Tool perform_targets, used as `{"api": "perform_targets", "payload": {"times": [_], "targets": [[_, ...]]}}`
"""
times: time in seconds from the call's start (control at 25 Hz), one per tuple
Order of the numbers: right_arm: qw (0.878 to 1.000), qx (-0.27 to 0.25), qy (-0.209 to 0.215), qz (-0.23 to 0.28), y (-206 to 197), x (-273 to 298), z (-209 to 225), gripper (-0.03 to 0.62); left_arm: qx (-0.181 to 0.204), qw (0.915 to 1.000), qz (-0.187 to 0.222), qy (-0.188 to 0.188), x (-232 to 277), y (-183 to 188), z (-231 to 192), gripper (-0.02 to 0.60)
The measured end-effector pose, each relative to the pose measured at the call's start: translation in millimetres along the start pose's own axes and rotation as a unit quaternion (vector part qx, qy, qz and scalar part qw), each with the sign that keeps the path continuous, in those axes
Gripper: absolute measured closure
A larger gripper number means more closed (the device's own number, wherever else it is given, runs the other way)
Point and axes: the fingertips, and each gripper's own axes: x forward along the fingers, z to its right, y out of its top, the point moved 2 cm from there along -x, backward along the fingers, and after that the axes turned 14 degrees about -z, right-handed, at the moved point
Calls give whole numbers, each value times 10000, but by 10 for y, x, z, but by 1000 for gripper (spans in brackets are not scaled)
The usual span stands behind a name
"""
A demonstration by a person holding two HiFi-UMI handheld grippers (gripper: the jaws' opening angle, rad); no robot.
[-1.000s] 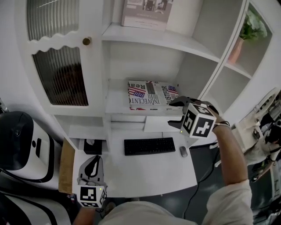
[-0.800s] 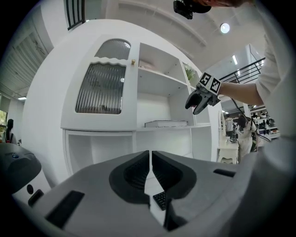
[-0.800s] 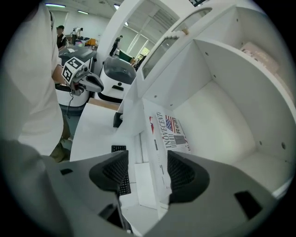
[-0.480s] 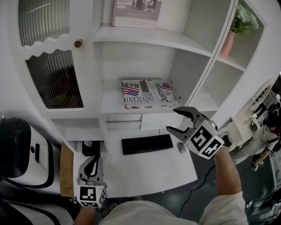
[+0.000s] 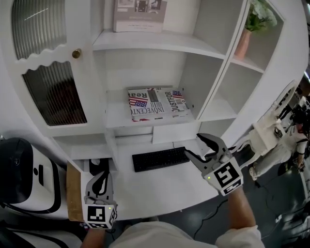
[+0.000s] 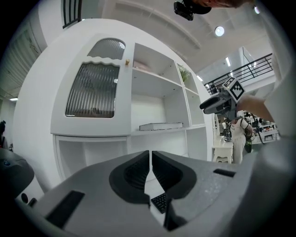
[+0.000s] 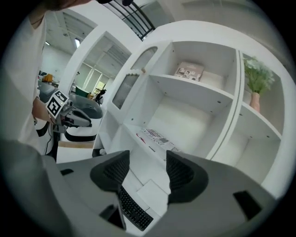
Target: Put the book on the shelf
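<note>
The book (image 5: 156, 102), with a flag-print cover, lies flat on the middle shelf (image 5: 116, 116) of the white cabinet; it also shows in the left gripper view (image 6: 161, 126) and the right gripper view (image 7: 157, 137). My right gripper (image 5: 196, 147) hangs over the desk's right end, below and in front of the book and apart from it. Its jaws (image 7: 148, 166) stand wide, are closing slightly, and hold nothing. My left gripper (image 5: 100, 178) stays low at the desk's front left, its jaws (image 6: 151, 157) shut with nothing in them.
A black keyboard (image 5: 160, 159) lies on the white desk (image 5: 160, 191). A ribbed-glass cabinet door (image 5: 53, 94) is at the left, a framed print (image 5: 140, 14) on the upper shelf, a potted plant (image 5: 244, 38) at the upper right. A white rounded machine (image 5: 19, 169) stands at the left.
My right gripper has drawn back from the shelf and down to the desk's right end, away from the book. The book and my left gripper have stayed put.
</note>
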Motion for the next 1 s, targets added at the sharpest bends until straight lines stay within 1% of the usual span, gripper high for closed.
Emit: {"api": "perform_targets", "payload": {"times": [0.12, 0.24, 0.32, 0.56, 0.72, 1.0], "targets": [[9979, 536, -225, 269, -119, -89, 62, 349, 39, 10000, 16, 10, 3, 21, -4, 561], [9919, 1093, -387, 516, -230, -185, 126, 359, 58, 10000, 24, 50, 1, 39, -11, 561], [9875, 1338, -515, 659, -298, -243, 139, 361, 72, 9999, 26, 68, -2, 50, -15, 561], [9754, 1738, -861, 1047, -485, -370, 25, 390, 117, 9999, 25, 75, 10, 72, -10, 561], [9649, 2013, -1108, 1274, -606, -455, -28, 419, 132, 9999, 53, 86, 20, 100, -2, 561], [9487, 2440, -1441, 1399, -835, -525, -70, 479, 168, 9997, 86, 121, 31, 136, 27, 561]]}}
